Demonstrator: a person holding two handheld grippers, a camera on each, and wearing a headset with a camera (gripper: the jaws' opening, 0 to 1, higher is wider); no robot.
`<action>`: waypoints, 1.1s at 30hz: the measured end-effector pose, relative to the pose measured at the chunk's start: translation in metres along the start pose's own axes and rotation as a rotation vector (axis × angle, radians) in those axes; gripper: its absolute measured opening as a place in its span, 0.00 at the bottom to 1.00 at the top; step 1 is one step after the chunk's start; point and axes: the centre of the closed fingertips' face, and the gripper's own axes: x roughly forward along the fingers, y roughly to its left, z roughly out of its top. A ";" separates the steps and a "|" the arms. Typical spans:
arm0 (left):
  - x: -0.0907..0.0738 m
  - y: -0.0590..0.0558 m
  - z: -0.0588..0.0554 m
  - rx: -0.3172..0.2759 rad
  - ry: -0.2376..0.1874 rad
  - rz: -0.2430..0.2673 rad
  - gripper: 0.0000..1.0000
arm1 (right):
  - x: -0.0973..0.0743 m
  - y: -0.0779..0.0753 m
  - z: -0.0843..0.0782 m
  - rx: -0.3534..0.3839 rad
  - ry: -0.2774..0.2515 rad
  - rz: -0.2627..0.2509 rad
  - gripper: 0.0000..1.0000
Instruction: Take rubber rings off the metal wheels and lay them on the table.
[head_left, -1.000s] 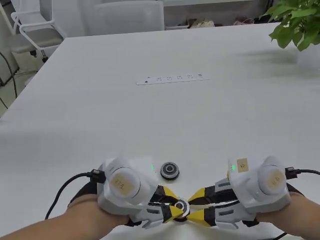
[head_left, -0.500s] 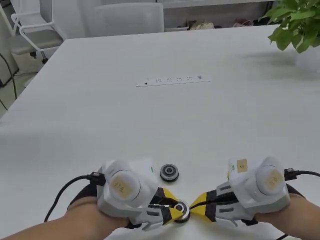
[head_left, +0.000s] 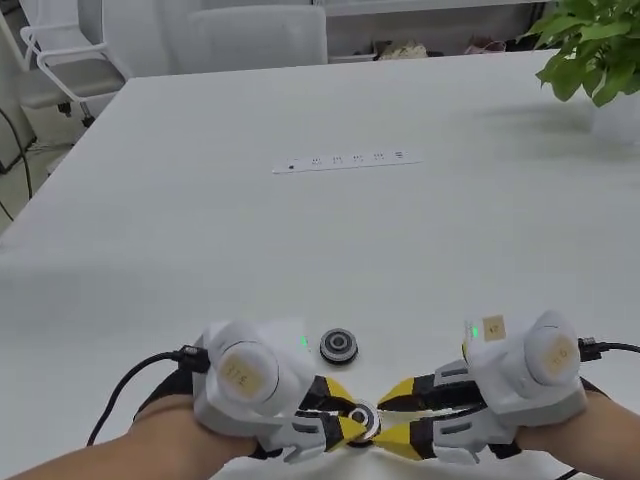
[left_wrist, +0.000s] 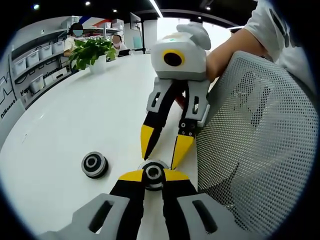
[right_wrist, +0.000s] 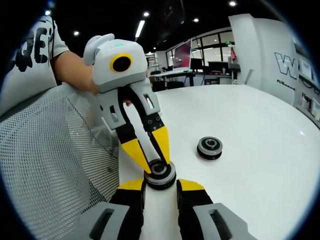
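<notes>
- Since half a second ago the right gripper (head_left: 388, 414) has parted its yellow-tipped jaws again. They had been drawn nearly together then, and its white body now sits slightly further right in the head view.
- The left gripper (left_wrist: 153, 176) pinches a small round metal wheel (left_wrist: 153, 173) with a silver hub, one yellow tip pressed against each side.
- A black rubber ring (left_wrist: 142, 169) sits around that wheel's rim, not taken off.
- In the right gripper view, the right gripper's own jaws stand spread on either side of the held wheel (right_wrist: 160, 174). There is a sliver of space at each tip, so they are close but not clamped.
- The same view shows the left gripper (right_wrist: 154, 156) reaching in from above, its two tips meeting on the wheel.
- The two grippers face each other tip to tip at the near edge of the plain white table (head_left: 400, 250), with the wheel (head_left: 358, 418) between them.
- A second wheel (head_left: 339, 345) of the same kind, with a black ring on it too, lies flat on the table. It is just beyond the grippers and apart from both.
- A flat white power strip (head_left: 345, 160) lies further out, near the table's middle.
- A green leafy plant (head_left: 590, 45) stands at the far right corner.
- A grey mesh chair back (left_wrist: 250, 125) is close beside the hands.
</notes>
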 end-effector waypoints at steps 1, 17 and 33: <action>0.000 0.000 0.000 0.000 0.000 0.000 0.07 | 0.001 0.001 0.001 -0.002 -0.002 0.004 0.24; 0.000 -0.001 0.001 0.002 -0.001 0.005 0.07 | 0.012 -0.002 0.000 0.003 -0.011 0.022 0.26; 0.000 0.001 0.001 -0.002 -0.003 0.011 0.07 | -0.001 -0.006 -0.010 0.017 0.026 -0.021 0.06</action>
